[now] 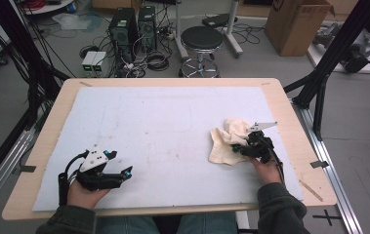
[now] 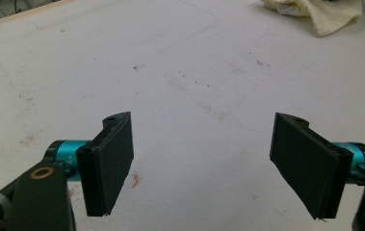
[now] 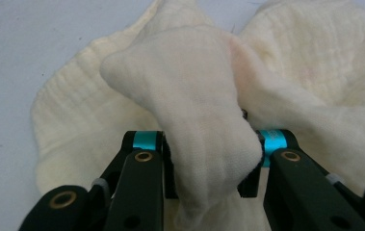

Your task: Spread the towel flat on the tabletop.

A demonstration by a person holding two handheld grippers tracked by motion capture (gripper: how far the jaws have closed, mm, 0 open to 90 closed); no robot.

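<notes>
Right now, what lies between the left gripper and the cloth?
Nothing: in the high view, bare white mat stretches from the left gripper to the cloth.
</notes>
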